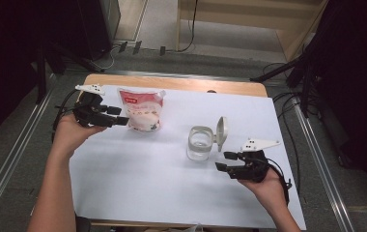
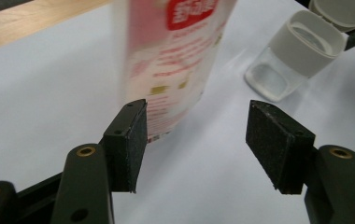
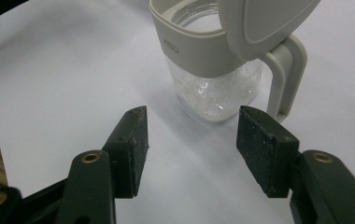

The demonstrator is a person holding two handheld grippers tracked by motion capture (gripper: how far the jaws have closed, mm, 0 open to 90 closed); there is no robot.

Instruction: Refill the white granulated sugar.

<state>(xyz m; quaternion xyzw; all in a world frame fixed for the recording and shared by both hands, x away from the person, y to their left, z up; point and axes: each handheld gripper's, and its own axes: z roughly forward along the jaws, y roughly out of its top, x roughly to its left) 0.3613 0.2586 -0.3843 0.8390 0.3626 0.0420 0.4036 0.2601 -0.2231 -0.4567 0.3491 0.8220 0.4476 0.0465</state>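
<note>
Reaching toward the pink-and-white printed plastic pouch point(image 1: 141, 110), I have my left gripper point(image 1: 122, 116) just short of it, released, the pouch standing upright on the desk point(image 1: 138, 169) right ahead of the jaws and a little toward the left one in the left gripper view point(image 2: 166, 65); neither pad presses on it. My right gripper point(image 1: 224, 161) is released too, hovering just in front of the clear glass jar with the grey plastic collar point(image 1: 200, 143), whose grey flip lid point(image 1: 221, 129) stands open on the side nearest that gripper. In the right gripper view the jar point(image 3: 213, 70) sits beyond the jaws, apart from both pads, with only a thin clear layer at its bottom as far as I can tell. By my reckoning the work is at its start: the jar is open and ready, but the pouch is not yet gripped, lifted or tipped, so grasping, carrying across and pouring all remain.
</note>
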